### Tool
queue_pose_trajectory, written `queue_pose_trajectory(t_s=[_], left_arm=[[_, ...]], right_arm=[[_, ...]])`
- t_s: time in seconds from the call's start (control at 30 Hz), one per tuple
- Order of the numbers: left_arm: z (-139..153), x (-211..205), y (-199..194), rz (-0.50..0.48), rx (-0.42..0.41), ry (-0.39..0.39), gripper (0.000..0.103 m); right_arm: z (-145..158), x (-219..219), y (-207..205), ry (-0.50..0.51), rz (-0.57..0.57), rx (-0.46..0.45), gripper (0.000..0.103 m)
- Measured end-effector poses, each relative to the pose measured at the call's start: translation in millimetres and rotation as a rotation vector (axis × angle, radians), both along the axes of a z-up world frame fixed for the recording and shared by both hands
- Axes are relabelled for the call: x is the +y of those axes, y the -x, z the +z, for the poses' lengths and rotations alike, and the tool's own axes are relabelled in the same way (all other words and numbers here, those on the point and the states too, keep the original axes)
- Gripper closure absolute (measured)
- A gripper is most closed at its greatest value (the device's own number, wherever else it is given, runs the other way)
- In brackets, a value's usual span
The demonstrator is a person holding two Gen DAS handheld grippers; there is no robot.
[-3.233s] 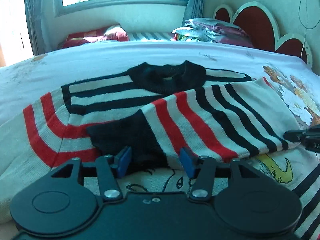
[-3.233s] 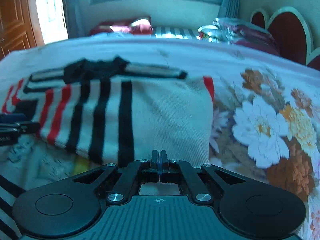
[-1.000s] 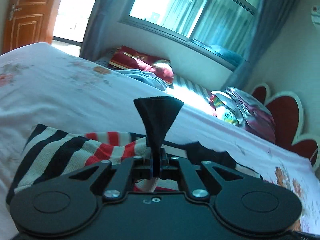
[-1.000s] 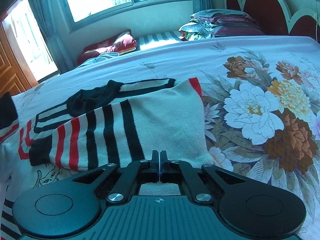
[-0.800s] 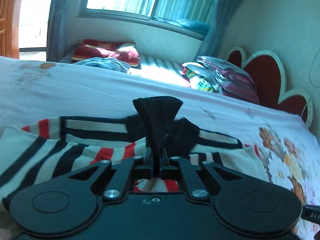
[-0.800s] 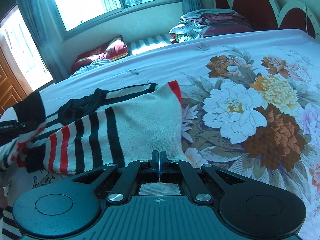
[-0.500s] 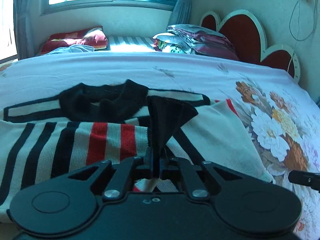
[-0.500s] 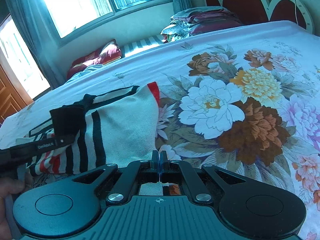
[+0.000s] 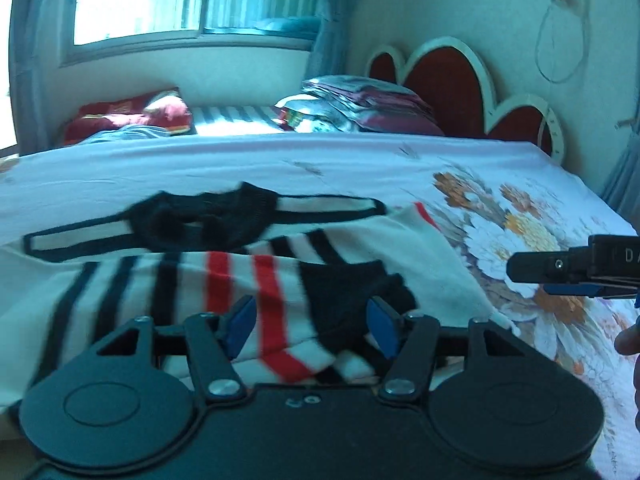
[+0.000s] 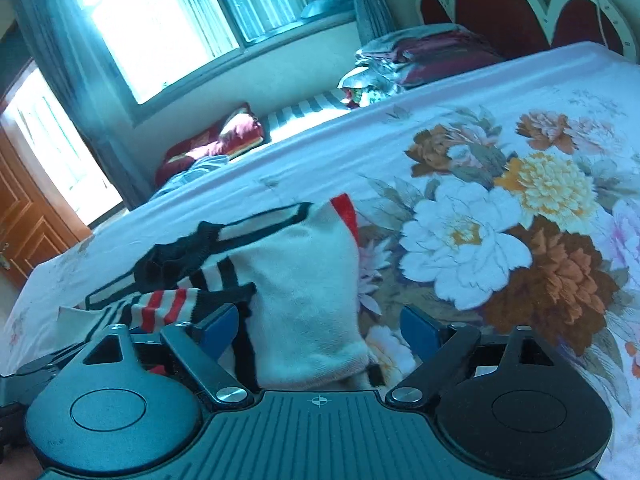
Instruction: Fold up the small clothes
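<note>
Sweater: a small striped knit in white, black and red, lying on the bed with both sleeves folded in over its front. In the right wrist view it shows as a narrow bundle.
Collar: black, on the far side of the sweater, toward the window.
Left sleeve: laid across the body; its black cuff rests on the white knit, just ahead of the left gripper.
Right sleeve: plain white near the camera, with a red band at its far corner.
Left gripper: fingers spread wide apart, blue pads on either side of the cuff and red stripes, holding nothing.
Right gripper: fingers wide apart as well, the white sleeve edge lying between them, not clamped. It also shows side-on at the right edge of the left wrist view.
Bed sheet: pale, with large printed flowers to the right of the sweater.
Headboard: red scalloped panels with a pale rim, at the far right.
Folded bedding: stacked before the headboard.
Red pillow: under the window, beside a striped cushion.
Door: wooden, at the left of the right wrist view.
</note>
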State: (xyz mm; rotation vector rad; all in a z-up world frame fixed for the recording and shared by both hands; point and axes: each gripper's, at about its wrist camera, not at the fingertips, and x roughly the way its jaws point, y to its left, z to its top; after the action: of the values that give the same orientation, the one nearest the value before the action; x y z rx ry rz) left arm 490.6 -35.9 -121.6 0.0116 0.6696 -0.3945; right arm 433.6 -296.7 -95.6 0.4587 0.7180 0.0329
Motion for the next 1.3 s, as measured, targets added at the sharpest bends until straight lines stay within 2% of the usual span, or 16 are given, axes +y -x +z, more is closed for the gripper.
queue_pose_trajectory(t_s=[0.03,0.07,0.1,0.27,0.37,0.47,0.53,0.57,0.67,0.77,0.8,0.87,1.0,1.1,1.23,1.3], left_arm=[[6,20,4,0.041,-0.011,-0.002,0.045],[10,40,8,0.082,-0.02,-0.012,0.047],[12,58,12,0.122,-0.025,-0.024,0.049],[10,142,26,0.312,0.024,-0.029,0.057],[1,163,22,0.328,0.054,-0.009,0.064],[-7,167,13,0.307,0.07,0.003,0.065],[-12,166,7,0.304,0.08,-0.032,0.069],[-14,164,5,0.3,0.078,-0.072,0.07],[-19,159,4,0.273,0.056,-0.177,0.072],[-22,158,3,0.24,0.051,-0.208,0.071],[-22,158,2,0.235,0.053,-0.209,0.071],[-23,160,0,0.223,0.064,-0.204,0.071],[-19,166,-2,0.196,0.089,-0.181,0.071],[-5,175,-9,0.2,0.068,-0.102,0.062],[1,174,-52,0.194,0.039,-0.122,0.053],[-3,175,-80,0.196,0.058,-0.121,0.053]], right_arm=[[-1,5,-5,-0.016,0.026,-0.003,0.027],[-2,11,-11,-0.029,0.047,0.005,0.041],[-5,18,-18,-0.044,0.064,0.015,0.045],[-30,37,-50,-0.121,0.09,0.075,0.045],[-45,43,-65,-0.181,0.11,0.127,0.045],[-47,48,-73,-0.193,0.114,0.127,0.045],[-46,53,-78,-0.178,0.137,0.134,0.076],[-46,56,-79,-0.168,0.157,0.147,0.098],[-37,62,-67,-0.129,0.179,0.124,0.098],[-36,69,-45,-0.057,0.179,0.129,0.098],[-43,72,-42,-0.03,0.18,0.15,0.098],[-49,70,-40,-0.053,0.163,0.142,0.098],[-38,68,-41,-0.039,0.174,0.142,0.097],[-25,61,-38,0.029,0.124,0.098,0.081],[-19,53,-58,0.029,0.087,0.061,0.081],[-21,57,-77,0.11,0.09,0.059,0.081]])
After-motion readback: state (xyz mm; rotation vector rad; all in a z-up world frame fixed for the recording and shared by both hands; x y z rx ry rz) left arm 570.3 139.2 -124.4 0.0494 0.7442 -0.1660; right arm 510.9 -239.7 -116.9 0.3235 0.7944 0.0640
